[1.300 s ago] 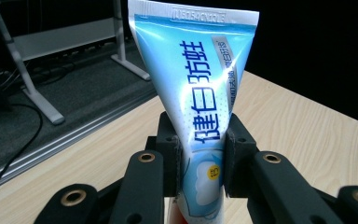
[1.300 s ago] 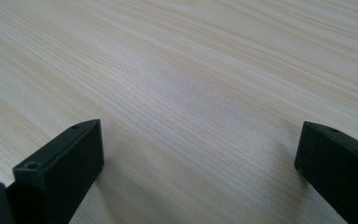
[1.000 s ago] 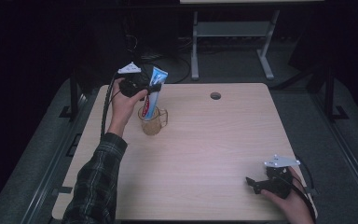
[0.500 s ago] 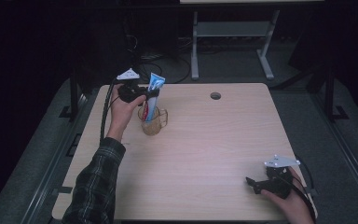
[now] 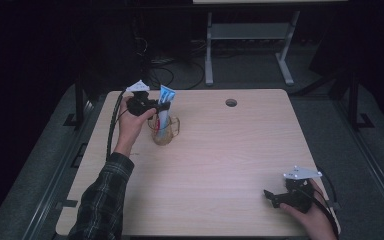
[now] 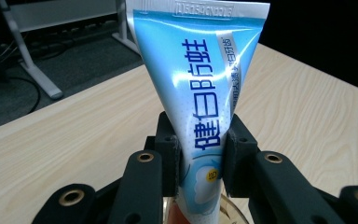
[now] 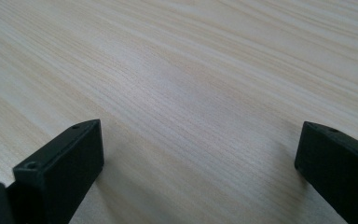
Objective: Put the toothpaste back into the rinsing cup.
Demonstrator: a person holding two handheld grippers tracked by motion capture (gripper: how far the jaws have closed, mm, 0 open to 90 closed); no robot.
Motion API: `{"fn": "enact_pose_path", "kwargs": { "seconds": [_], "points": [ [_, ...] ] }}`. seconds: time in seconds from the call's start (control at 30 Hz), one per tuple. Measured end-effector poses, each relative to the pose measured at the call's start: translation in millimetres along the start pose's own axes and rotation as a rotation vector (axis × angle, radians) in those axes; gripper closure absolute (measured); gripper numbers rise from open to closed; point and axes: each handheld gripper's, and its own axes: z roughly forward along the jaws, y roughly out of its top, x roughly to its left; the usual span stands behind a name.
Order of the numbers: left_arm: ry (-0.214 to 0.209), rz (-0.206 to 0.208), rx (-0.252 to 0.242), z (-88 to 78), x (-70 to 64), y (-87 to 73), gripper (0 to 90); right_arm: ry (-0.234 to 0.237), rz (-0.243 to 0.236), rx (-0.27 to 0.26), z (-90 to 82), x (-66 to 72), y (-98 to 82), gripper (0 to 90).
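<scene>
I see a pale wooden desk point(image 5: 230, 150) in a dark room; my left gripper point(image 6: 200, 154) clamps the toothpaste tube point(image 6: 200, 70), right gripper point(image 7: 200, 154) gapes empty

Both grippers are matte black. The left gripper point(image 5: 158, 106) carries a grey 3-cornered plate at 12 o'clock, a black cable trailing toward 7 o'clock, and brass-ringed screw holes; its arm wears a dark plaid sleeve point(image 5: 102, 202). The right gripper point(image 5: 271, 197) bears a matching plate.

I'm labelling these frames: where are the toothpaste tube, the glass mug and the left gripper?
toothpaste tube point(image 6: 200, 88), left gripper view, printed blue front.
glass mug point(image 5: 166, 134), high view, side wall.
left gripper point(image 6: 200, 161), left gripper view, between its fingertips.
</scene>
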Motion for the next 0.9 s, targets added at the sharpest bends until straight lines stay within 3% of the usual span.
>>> {"fn": "enact_pose_path", "kwargs": {
  "seconds": [0.63, 0.77, 0.9],
  "points": [
    [0.001, -0.014, 0.005, -2.6, 0.3, -9.9, 69.6, 0.000, 0.000, 0.000, 0.0, 0.0, 0.0, 0.5],
    [0.014, -0.019, -0.015, -3.2, -0.2, -8.3, 60.7, 0.000, 0.000, 0.000, 0.0, 0.0, 0.0, 0.5],
    [0.041, -0.013, -0.004, -4.0, -0.3, -7.8, 48.3, 0.000, 0.000, 0.000, 0.0, 0.0, 0.0, 0.5]
  ]
}}
